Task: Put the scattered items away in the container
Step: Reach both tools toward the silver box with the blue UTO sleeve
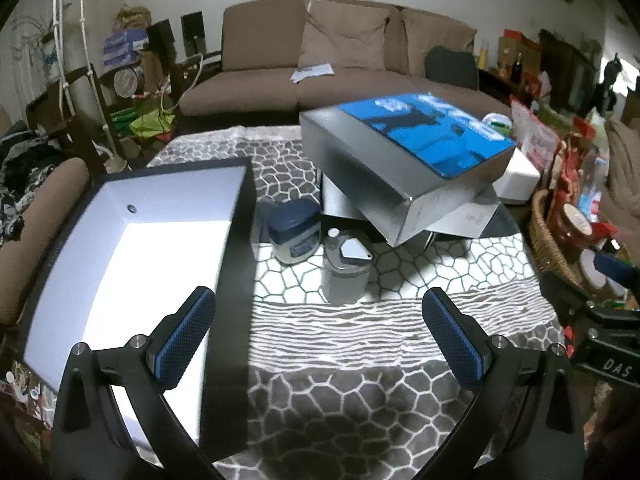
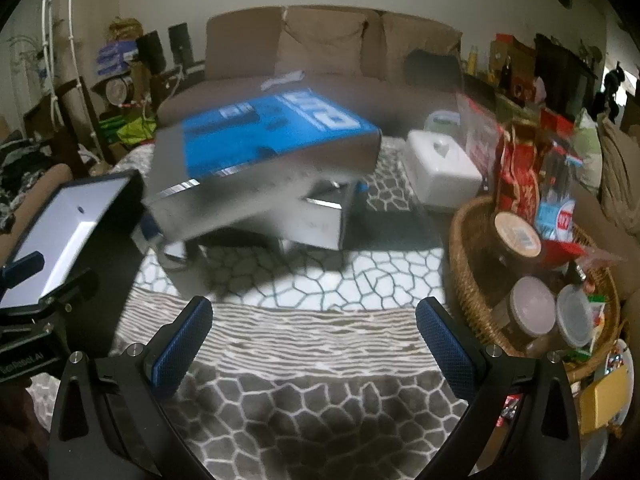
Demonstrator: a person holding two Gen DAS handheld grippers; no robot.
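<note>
The container [image 1: 132,240], a dark box with a white inside, sat open at the left of the tabletop [image 1: 360,332], which wore a grey and white patterned cloth. Your left gripper [image 1: 318,336] hung with its fingers [image 1: 184,336] spread wide and nothing between them, one finger over the container's near corner. Just right of the container stood a blue-lidded jar [image 1: 294,232] and a small grey canister [image 1: 346,268], close together. Behind them a silver box with a blue top [image 1: 408,152] lay tilted on another box. Your right gripper [image 2: 314,344] was likewise released and empty, above bare cloth. At the far right sat a wicker basket [image 2: 472,280] crowded with jars and packets.
</note>
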